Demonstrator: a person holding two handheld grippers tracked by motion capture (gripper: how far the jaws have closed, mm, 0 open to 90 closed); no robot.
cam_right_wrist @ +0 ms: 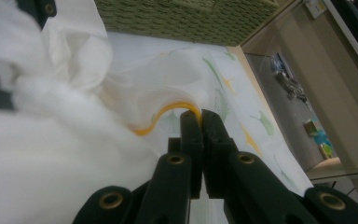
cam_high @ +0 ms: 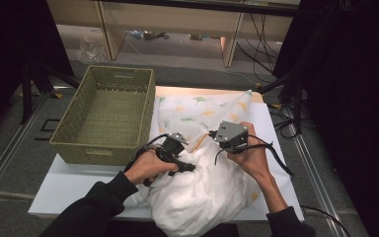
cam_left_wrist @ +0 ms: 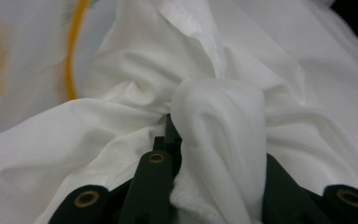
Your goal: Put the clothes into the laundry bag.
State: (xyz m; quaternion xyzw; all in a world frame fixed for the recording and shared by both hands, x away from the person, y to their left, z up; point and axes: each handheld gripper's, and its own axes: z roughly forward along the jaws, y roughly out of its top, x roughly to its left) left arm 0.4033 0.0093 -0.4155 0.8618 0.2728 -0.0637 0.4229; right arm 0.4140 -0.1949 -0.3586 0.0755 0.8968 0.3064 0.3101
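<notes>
The pillow (cam_high: 197, 192) lies on the tabletop (cam_high: 64, 190) beside the basket (cam_high: 103, 116), my 2 grippers (cam_high: 170, 148) (cam_high: 232, 136) on it. In my left gripper view, jaws clamp bunched white cloth (cam_left_wrist: 219, 121). In my right gripper view, jaws pinch the cover's orange piping (cam_right_wrist: 175, 108).

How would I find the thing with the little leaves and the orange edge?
Start at the big green woven basket on the white table. Just to its right lies a pale printed pillowcase with a plain white pillow bunched at its near end. Unlike the pillow, it has green and yellow leaf shapes and an orange trim.
</notes>
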